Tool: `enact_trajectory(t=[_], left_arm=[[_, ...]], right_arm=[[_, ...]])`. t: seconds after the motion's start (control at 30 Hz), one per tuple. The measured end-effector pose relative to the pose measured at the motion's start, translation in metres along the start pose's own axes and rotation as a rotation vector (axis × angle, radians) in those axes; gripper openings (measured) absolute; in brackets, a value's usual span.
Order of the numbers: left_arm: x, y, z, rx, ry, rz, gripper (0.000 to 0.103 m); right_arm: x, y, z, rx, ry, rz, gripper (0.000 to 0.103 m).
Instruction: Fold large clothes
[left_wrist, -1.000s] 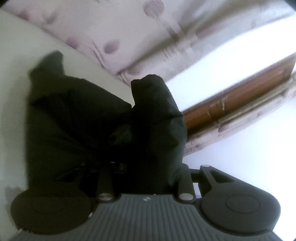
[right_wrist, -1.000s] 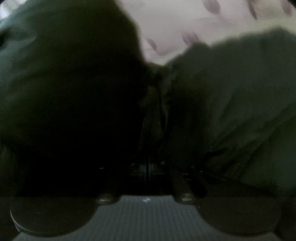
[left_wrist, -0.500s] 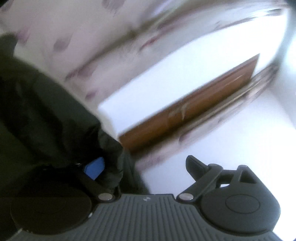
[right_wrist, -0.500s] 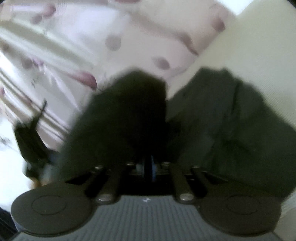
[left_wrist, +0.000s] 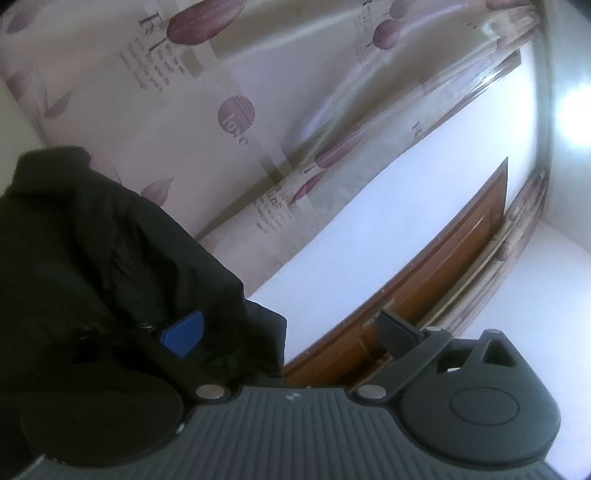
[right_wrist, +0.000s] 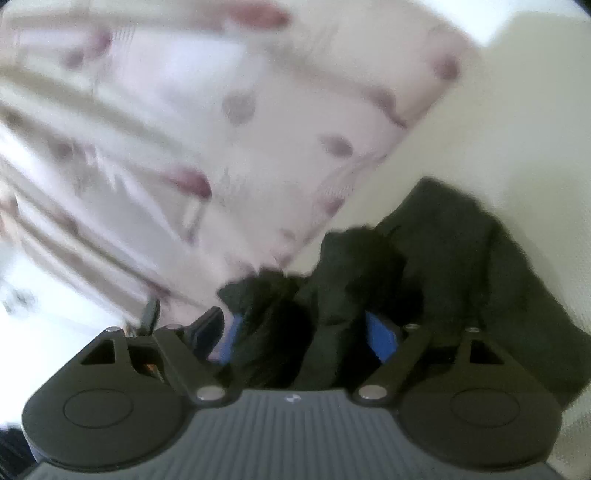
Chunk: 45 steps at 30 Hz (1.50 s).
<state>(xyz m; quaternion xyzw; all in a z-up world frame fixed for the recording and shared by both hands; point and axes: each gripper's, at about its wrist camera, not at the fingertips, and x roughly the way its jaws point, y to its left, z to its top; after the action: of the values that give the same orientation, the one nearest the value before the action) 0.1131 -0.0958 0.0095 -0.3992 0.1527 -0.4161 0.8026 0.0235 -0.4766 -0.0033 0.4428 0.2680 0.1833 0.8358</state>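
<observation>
Patterned curtain (left_wrist: 258, 110) fills my background. Dark garment (right_wrist: 461, 266) lies heaped on the pale surface (right_wrist: 517, 129). My left gripper (left_wrist: 288, 332) and right gripper (right_wrist: 303, 332) are both opening, cloth loose between the fingers, nothing pinched.

Black garment (left_wrist: 92, 251); blue pads (left_wrist: 183, 334) on dark grey gripper fingers. Curtain (left_wrist: 258, 92) pale cream-lilac, purple leaf motifs, printed lettering. Brown wooden frame (left_wrist: 443, 266). White surface (right_wrist: 498, 122).
</observation>
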Motion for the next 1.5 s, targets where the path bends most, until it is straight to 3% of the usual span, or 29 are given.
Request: enact_trajectory(t=[0.1,0.17,0.23,0.3,0.37,0.4,0.53,0.63,0.7,0.8,0.97,1.13,1.3,1.43,1.5], left_arm=[[-0.007,-0.008,-0.007,0.011,-0.067,0.035,0.098],[-0.013,-0.011,-0.01,0.015,-0.096,0.083,0.098],[-0.024,-0.005,-0.016,-0.043,-0.144,0.114,0.097],[-0.031,-0.002,-0.02,-0.082,-0.188,0.156,0.097],[-0.038,-0.003,-0.022,-0.101,-0.221,0.176,0.097],[-0.042,-0.003,-0.021,-0.096,-0.221,0.182,0.098],[-0.05,-0.006,-0.017,-0.116,-0.171,0.222,0.101],[-0.059,-0.01,-0.011,-0.103,-0.167,0.257,0.103],[-0.066,-0.017,-0.009,-0.043,-0.157,0.291,0.103],[-0.07,-0.027,-0.014,0.027,-0.111,0.276,0.103],[-0.049,-0.03,-0.038,0.116,0.028,0.251,0.103],[-0.023,-0.019,-0.063,0.137,0.137,0.265,0.103],[-0.004,-0.009,-0.078,0.182,0.202,0.297,0.103],[0.003,-0.006,-0.086,0.214,0.217,0.285,0.103],[-0.001,-0.005,-0.089,0.225,0.219,0.282,0.103]], right_arm=[[0.029,0.023,0.002,-0.124,0.059,-0.124,0.085],[0.046,0.032,0.004,-0.129,0.089,-0.132,0.085],[0.062,0.041,0.005,-0.151,0.126,-0.118,0.091],[0.071,0.05,0.002,-0.205,0.138,-0.15,0.092],[0.081,0.056,-0.003,-0.274,0.144,-0.193,0.079],[0.083,0.057,-0.006,-0.31,0.159,-0.208,0.051],[0.098,0.062,-0.016,-0.479,0.174,-0.256,0.023],[0.091,0.076,-0.014,-0.58,0.143,-0.254,0.015],[0.083,0.087,-0.01,-0.651,0.106,-0.27,0.013],[0.067,0.093,0.002,-0.718,0.062,-0.284,0.012],[0.027,0.057,0.032,-0.643,-0.027,-0.301,0.012],[-0.007,-0.012,0.045,-0.52,-0.094,-0.312,0.012],[-0.022,-0.071,0.046,-0.466,-0.104,-0.3,0.012],[-0.009,-0.106,0.042,-0.513,-0.056,-0.392,0.016],[-0.001,-0.124,0.04,-0.454,-0.024,-0.424,0.016]])
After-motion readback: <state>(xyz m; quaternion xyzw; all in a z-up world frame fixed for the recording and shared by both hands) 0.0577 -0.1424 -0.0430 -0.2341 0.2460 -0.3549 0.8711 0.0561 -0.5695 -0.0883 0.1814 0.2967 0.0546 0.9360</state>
